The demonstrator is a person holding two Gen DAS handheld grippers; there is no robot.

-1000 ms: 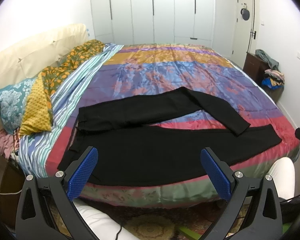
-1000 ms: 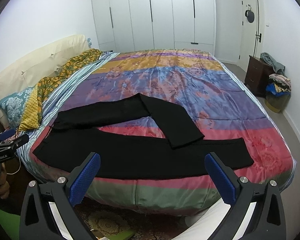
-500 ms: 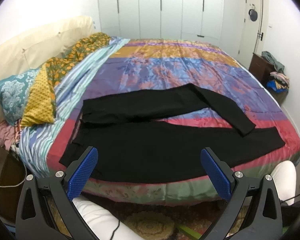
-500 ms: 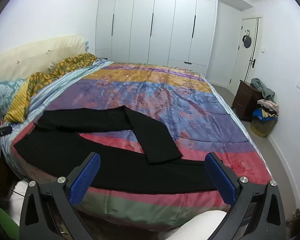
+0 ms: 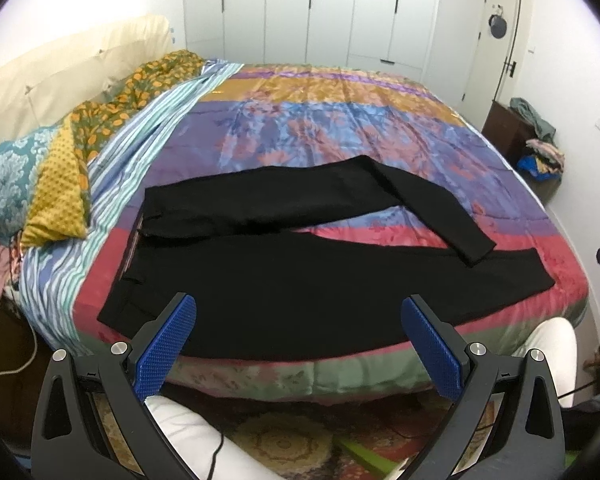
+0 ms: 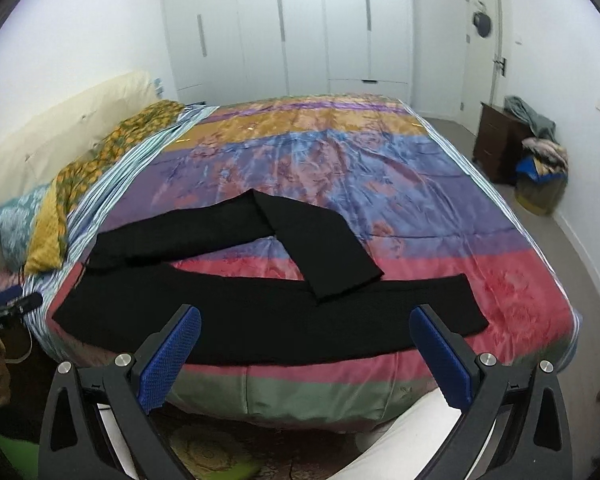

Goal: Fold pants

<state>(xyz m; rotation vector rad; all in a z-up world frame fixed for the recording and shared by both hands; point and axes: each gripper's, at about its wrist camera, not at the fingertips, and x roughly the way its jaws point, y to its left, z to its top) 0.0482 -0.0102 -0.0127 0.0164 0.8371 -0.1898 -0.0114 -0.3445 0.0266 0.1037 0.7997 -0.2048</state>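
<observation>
Both claws, left claw [image 5: 298, 338] and right claw [image 6: 306, 346], stay spread; pants [image 5: 300, 280] unmoved

The pants [image 5: 284, 280] are plain black against a bedspread [image 5: 320, 128] banded in purple, mustard gold, blue, violet and red-pink with a faded floral print, ending in a green strip along its near edge. On the left lie a sheet [image 5: 140, 152] striped in pale blue and white, a cushion [image 5: 56, 196] of mustard yellow with small dots, a teal pillow [image 5: 4, 176] with white flowers and a green blanket [image 5: 140, 84] with orange blossoms before a cream headboard [image 5: 60, 76]. The wardrobe [image 5: 312, 8] at the far wall is white, the cabinet [image 6: 496, 140] on the right dark brown, and both tongs, left [image 5: 298, 344] and right [image 6: 306, 354], are black with blue textured pads [image 5: 168, 344].
</observation>
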